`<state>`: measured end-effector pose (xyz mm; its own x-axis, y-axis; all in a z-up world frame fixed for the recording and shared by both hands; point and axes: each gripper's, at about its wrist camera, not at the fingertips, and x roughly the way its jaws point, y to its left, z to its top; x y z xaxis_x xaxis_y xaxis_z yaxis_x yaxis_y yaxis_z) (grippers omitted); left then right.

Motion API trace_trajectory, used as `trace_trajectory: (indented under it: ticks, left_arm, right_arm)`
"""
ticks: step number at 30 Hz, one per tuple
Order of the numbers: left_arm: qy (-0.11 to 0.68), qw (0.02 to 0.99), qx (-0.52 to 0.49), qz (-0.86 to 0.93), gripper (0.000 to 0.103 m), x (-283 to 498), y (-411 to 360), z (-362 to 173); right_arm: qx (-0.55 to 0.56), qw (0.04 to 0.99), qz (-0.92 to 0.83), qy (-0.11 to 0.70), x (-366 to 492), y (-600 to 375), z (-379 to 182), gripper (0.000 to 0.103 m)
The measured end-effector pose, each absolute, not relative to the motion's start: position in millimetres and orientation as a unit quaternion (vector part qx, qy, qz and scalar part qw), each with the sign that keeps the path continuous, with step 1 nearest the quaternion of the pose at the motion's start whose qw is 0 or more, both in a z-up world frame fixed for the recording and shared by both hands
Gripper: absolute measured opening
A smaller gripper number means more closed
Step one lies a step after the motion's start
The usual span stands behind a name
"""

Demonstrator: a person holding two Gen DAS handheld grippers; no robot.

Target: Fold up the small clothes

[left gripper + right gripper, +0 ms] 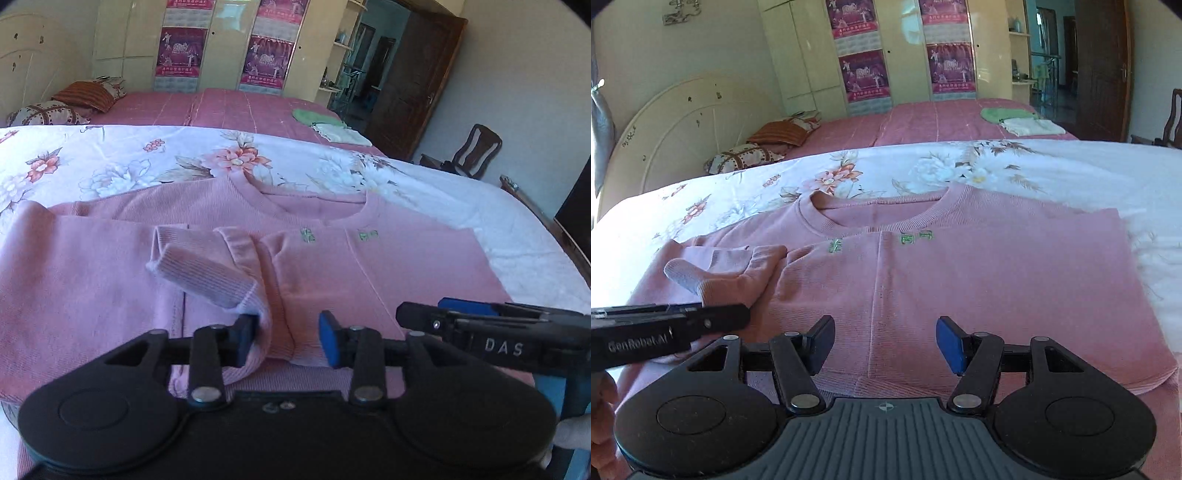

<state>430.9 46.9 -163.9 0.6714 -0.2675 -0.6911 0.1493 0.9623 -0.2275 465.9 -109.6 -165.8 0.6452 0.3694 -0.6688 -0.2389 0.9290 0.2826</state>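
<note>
left tool [288, 339] astride sleeve cuff [207, 277]; right view lacks this.

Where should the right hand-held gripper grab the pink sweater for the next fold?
Probably the near hem of the pink sweater, right of centre. It lies flat facing the right hand-held gripper, whose jaws stand open above it, so come in low from the near side.

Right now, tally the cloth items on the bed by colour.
Pink: 1, sweater
Green: 1, folded cloth
White: 1, folded cloth
Patterned: 2, pillows
Total: 5
</note>
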Motion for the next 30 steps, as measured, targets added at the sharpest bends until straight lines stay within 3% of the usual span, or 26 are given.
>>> trace_trajectory:
  ticks: [3,5,11,16,23,26,30]
  left_arm:
    - [0.364,0.924,-0.057,-0.104,0.071,413.5,49.4,-146.8]
    - [0.353,0.929,-0.059,-0.093,0.073,402.2,61.3,-135.5]
    - [0.352,0.932,-0.087,0.023,0.074,383.5,128.4,-123.0]
    - [0.367,0.919,-0.100,0.106,0.071,378.0,182.1,-133.6]
    - [0.365,0.913,-0.128,0.129,0.071,372.5,207.1,-149.6]
    - [0.361,0.914,-0.135,0.124,0.072,381.2,209.2,-150.0]
    - [0.366,0.913,-0.138,0.113,0.074,396.6,204.5,-154.6]
  right_arm:
    - [0.102,0.899,0.185,0.383,464.3,-113.5,-160.9,0.060]
    - [0.101,0.897,0.204,0.379,463.0,-107.7,-155.9,0.060]
    - [0.067,0.885,0.272,0.371,450.7,-51.3,-143.0,0.061]
    - [-0.031,0.885,0.293,0.361,441.9,16.9,-156.1,0.062]
    - [-0.115,0.893,0.267,0.345,448.3,61.7,-180.1,0.061]
    - [-0.089,0.894,0.261,0.353,459.2,57.4,-175.3,0.019]
    - [-0.020,0.908,0.245,0.341,470.7,25.8,-150.3,0.015]
